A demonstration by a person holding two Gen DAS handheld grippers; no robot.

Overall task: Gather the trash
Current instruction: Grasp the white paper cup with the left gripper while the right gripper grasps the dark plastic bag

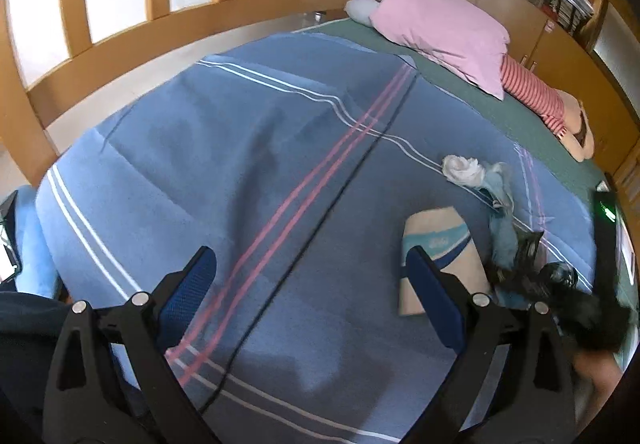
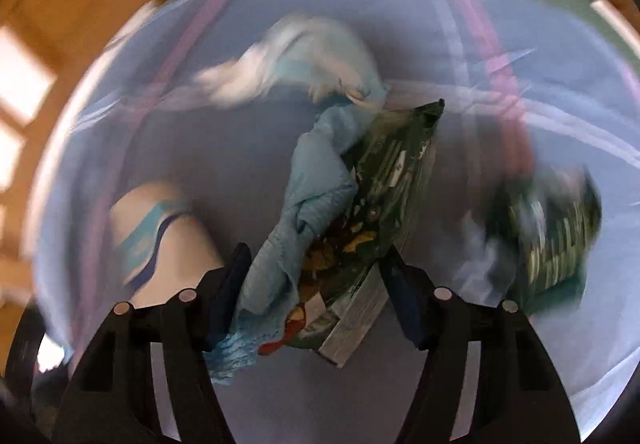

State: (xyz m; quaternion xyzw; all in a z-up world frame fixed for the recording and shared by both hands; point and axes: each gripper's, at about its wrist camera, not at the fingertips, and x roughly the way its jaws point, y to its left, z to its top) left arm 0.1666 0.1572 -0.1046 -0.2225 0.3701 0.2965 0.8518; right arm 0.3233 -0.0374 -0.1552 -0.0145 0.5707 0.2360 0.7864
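Two things sit between the fingers of your right gripper (image 2: 314,308): a crumpled blue cloth (image 2: 304,204) on the left side and a dark green snack wrapper (image 2: 384,180) on the right side. The jaws stand at middle width with both things between them, but this view is blurred, so you cannot tell if the pads already press on them.

From this gripper the two things stretch away toward 12 and 1 o'clock. Their long axis runs almost along the line the gripper points, so the fingers close across the narrow way, which looks good for a pinch. At the far end of the cloth, near 11 o'clock, lies a white crumpled tissue (image 2: 248,84). A second green wrapper (image 2: 548,228) lies apart at 3 o'clock, and a beige tissue pack (image 2: 160,232) at 9 o'clock.

Your left gripper (image 1: 312,292) is wide, with nothing between its fingers, only the blue striped blanket (image 1: 240,148) below. In its view the tissue pack (image 1: 436,240) is just behind the right finger at 2 o'clock, and the trash heap is farther at 2 to 3 o'clock.

I judge the right hand is clearly nearer to the trash, so it should make this pick.
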